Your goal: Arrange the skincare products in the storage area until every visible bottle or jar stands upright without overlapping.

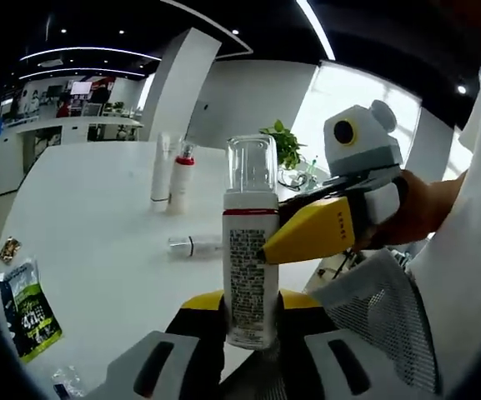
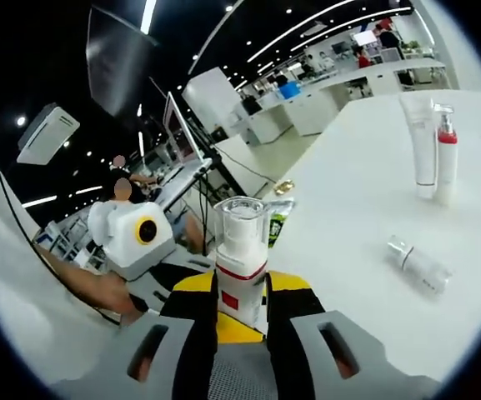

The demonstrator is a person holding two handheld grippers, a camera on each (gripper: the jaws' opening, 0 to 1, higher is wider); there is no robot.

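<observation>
Both tongs grip one bottle (image 1: 250, 267): left gripper (image 1: 251, 329) closed on its base, right gripper (image 2: 240, 312) closed on its body. Release one first, then stand it upright near the tube (image 2: 421, 146) ahead, away from the lying bottle (image 2: 419, 264).

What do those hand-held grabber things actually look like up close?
Each gripper has grey jaws with dark slots and a yellow-and-black body behind them. In the left gripper view the right gripper ends in a yellow wedge-shaped tip under a rounded grey-and-white housing, and its holder wears a white sleeve.
</observation>
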